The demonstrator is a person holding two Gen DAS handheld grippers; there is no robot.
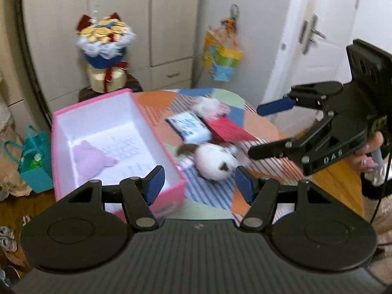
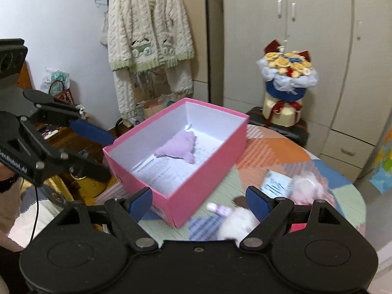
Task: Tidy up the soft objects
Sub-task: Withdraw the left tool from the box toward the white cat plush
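A pink box (image 1: 171,193) (image 2: 196,183) stands open on the patchwork table (image 1: 210,196) (image 2: 269,152), with a purple plush (image 1: 90,159) (image 2: 178,145) lying inside on printed paper. To the box's right lie a white plush with brown patches (image 1: 213,164) (image 2: 235,223), a pink fluffy plush (image 1: 210,106) (image 2: 308,186), a blue-white tissue pack (image 1: 189,126) (image 2: 274,183) and a red packet (image 1: 227,128). My left gripper (image 1: 199,185) (image 2: 105,152) hovers open over the box's near corner. My right gripper (image 2: 199,203) (image 1: 264,129) is open above the white plush. Neither holds anything.
A flower bouquet on a gold box (image 1: 105,39) (image 2: 286,73) stands behind the table. A colourful bag (image 1: 220,56) hangs on the wardrobe, and a knit cardigan (image 2: 147,36) hangs on the wall. On the floor left of the table sits a teal bag (image 1: 34,161).
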